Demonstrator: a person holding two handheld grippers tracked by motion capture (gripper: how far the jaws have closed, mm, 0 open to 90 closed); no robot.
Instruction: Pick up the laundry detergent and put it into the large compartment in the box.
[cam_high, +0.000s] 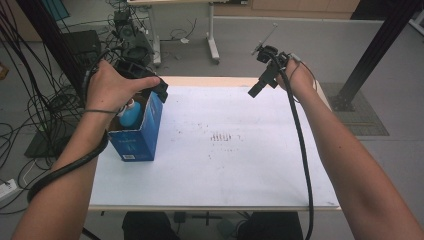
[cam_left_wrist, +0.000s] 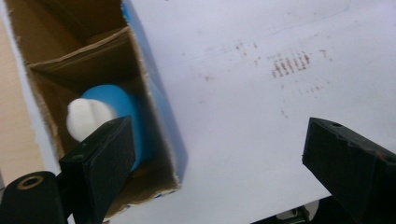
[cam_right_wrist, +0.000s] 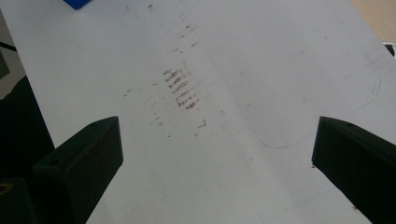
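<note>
Your left gripper (cam_high: 159, 90) hangs just above the open top of the blue carton (cam_high: 137, 135), jaws spread wide with nothing between them. In the left gripper view the blue bottle (cam_left_wrist: 116, 121) with its white cap (cam_left_wrist: 86, 117) sits down inside the carton, free of both pads, so the placing looks done: the bottle is in the box and you have let go.

On the table (cam_high: 225, 170) in the high view, the carton stands at about nine o'clock, near the left edge, and the bottle shows through its open top.

What is left, as far as I can judge, is little: lift the left gripper clear of the rim. The brown top flaps stand open, and whether they need folding down I cannot tell.

The bottle's long axis runs close to upright, along the carton's height, with the cap end pointing up toward the opening and leaning slightly toward the carton's left wall, roughly eleven o'clock in the high view. It rests in the nearer compartment, with a cardboard divider (cam_left_wrist: 79, 58) behind it.

Your right gripper (cam_high: 260, 85) hovers over the far edge of the table at about one o'clock, well apart from the carton, its jaws wide and empty above the stained white sheet (cam_right_wrist: 224, 140).
</note>
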